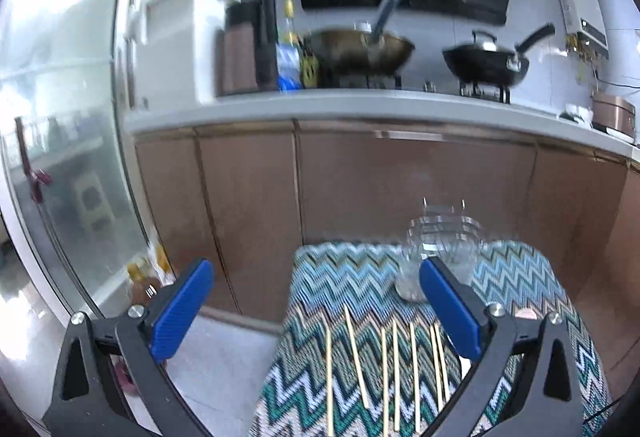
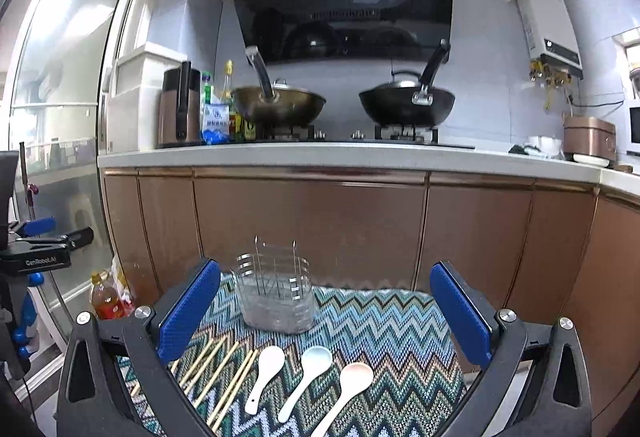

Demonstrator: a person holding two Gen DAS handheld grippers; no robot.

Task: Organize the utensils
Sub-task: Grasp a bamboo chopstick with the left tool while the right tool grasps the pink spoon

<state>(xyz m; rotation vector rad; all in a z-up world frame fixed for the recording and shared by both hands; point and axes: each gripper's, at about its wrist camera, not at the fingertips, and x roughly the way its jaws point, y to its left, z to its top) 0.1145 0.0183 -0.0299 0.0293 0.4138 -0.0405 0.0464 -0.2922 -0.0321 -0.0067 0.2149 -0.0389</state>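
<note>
Both claws empty, jaws wide: left claw (image 1: 316, 305), right claw (image 2: 324, 311). Chopsticks (image 1: 384, 369) lie below and between the left jaws; spoons (image 2: 310, 377) below the right; holder (image 2: 276, 293) just ahead. Judgement: pinch one chopstick mid-length, tilt upright before dropping into the holder.

left tongs (image 1: 316, 301) spread wide, nothing between blue pads; right tongs (image 2: 325, 305) likewise, level.

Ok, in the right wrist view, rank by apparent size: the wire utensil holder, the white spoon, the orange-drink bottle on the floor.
1. Wire utensil holder, clearly largest.
2. White spoon and orange-drink bottle look alike; the spoon lies nearer the camera, so I won't rank them.
</note>
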